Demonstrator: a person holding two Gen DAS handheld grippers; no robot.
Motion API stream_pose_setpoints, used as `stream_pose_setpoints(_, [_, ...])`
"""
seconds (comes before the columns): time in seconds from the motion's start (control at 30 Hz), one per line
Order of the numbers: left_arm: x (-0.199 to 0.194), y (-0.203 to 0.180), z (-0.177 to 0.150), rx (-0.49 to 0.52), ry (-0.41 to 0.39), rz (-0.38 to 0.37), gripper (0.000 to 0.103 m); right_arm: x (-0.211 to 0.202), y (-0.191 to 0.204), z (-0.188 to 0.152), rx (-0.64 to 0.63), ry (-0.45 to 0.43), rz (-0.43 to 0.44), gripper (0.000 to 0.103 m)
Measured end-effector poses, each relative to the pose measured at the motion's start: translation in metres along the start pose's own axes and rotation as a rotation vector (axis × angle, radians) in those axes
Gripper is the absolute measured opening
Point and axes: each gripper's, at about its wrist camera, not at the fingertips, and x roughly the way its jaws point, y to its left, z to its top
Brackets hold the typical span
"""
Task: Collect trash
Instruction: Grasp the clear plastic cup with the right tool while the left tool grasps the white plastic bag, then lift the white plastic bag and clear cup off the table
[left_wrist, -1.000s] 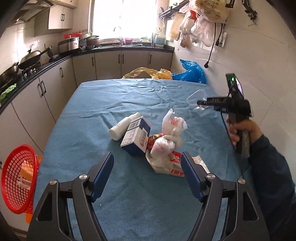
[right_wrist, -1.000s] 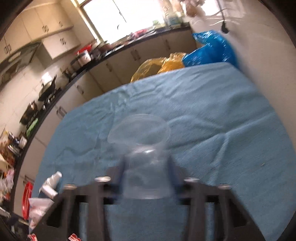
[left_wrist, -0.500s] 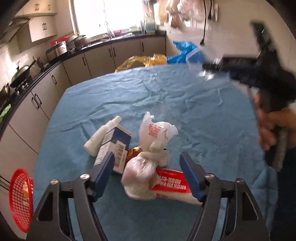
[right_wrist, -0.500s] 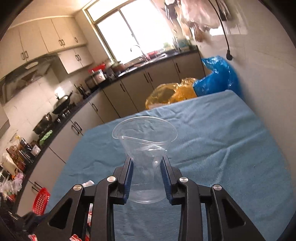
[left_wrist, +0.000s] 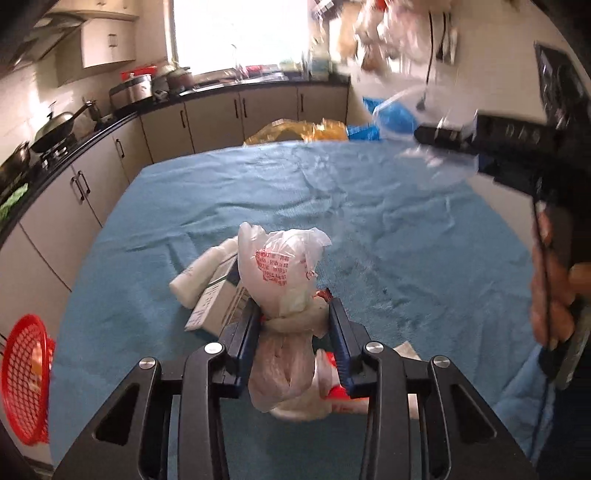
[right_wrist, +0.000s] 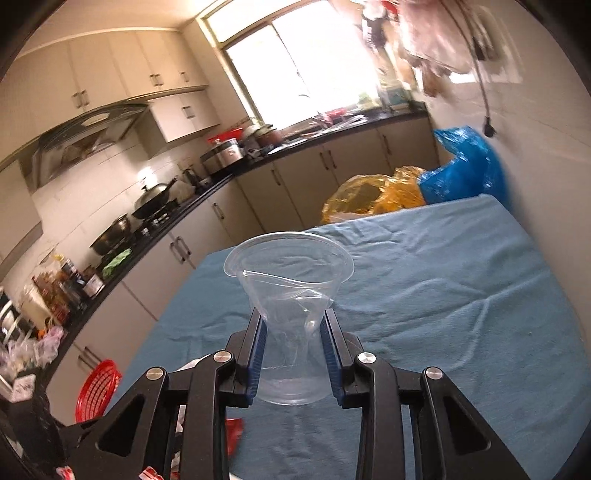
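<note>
Blue-clothed kitchen table (left_wrist: 369, 221); left tongs (left_wrist: 295, 314) closing around red-printed bag (left_wrist: 284, 266), right tongs (right_wrist: 291, 325) pinching clear cup (right_wrist: 290, 280).

Both wrist views near, angled down; share table (left_wrist: 369, 206).

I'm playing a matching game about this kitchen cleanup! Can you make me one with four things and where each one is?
Things:
1. clear plastic cup
2. tied white bag
3. red basket
4. white bottle

Places:
A. lying on the blue cloth beside a box
B. pinched between the right gripper's fingers
C. between the closing fingers of the left gripper
D. off the table's left edge, lower than the tabletop

Pairs: 1-B, 2-C, 3-D, 4-A
</note>
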Motion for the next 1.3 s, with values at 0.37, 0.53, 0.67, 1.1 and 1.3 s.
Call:
stream_pose_setpoints(0.37, [-0.072, 0.064, -0.049, -0.156, -0.229, 0.192, 0.036, -0.008, 0.098, -0.052, -0.143, 0.053, 0.149, 0.032])
stream_pose_setpoints(0.53, [-0.067, 0.084, -0.064, -0.220, -0.241, 0.253, 0.036, -0.012, 0.125, -0.085, -0.174, 0.064, 0.146, 0.032])
stream_pose_setpoints(0.67, [-0.060, 0.088, -0.066, -0.239, -0.238, 0.251, 0.036, -0.008, 0.130, -0.101, -0.197, 0.067, 0.134, 0.032])
stream_pose_setpoints(1.1, [-0.055, 0.095, -0.072, -0.261, -0.230, 0.238, 0.036, 0.004, 0.136, -0.120, -0.278, 0.086, 0.134, 0.032])
stream_pose_setpoints(1.3, [-0.054, 0.097, -0.072, -0.269, -0.226, 0.236, 0.036, 0.005, 0.135, -0.122, -0.276, 0.088, 0.136, 0.033])
